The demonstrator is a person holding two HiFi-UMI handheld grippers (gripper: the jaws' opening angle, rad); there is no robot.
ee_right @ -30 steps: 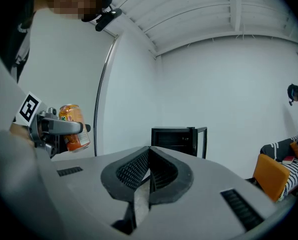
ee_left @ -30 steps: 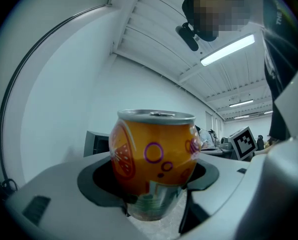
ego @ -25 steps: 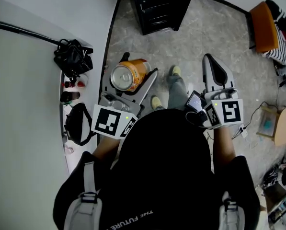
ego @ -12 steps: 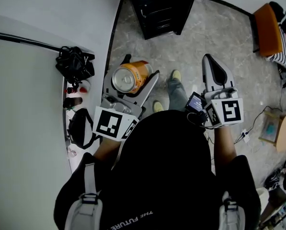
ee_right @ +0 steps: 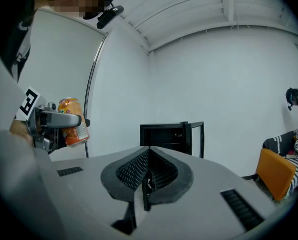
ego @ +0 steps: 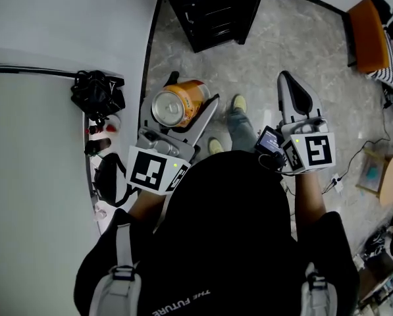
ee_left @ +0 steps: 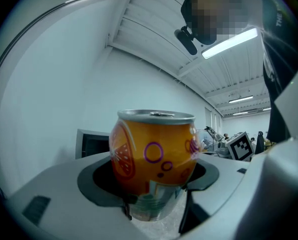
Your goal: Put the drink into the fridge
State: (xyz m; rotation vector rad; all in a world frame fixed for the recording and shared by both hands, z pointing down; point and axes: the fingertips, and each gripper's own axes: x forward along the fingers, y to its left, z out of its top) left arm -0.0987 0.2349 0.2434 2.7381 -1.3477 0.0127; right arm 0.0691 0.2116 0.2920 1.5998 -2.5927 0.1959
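Step in hand, as judged: carrying the drink to the fridge; placement not yet begun. The left gripper is clamped on an orange can, one jaw on each side of the body. In the left gripper view the can sits between the jaw pads, lid up and unopened as far as the tab shows. In the head view its silver lid faces the camera, so it is carried roughly upright, above the grey marbled floor and in front of the person's torso. The right gripper is held level with it on the right, well apart from the can. Its jaws are together with nothing between them, confirmed in the right gripper view. The fridge is a small black unit on the floor at the far side, against the white wall. From the right gripper view the fridge appears to have its door swung open to the right, with the interior dark. A black bag lies on the white surface to the left, away from the path. Next move calls for closing the remaining floor gap, then lowering the left gripper to shelf height. The can goes in base-first and level, and the jaws part only once it is seated. Risk: the can tilting on release.
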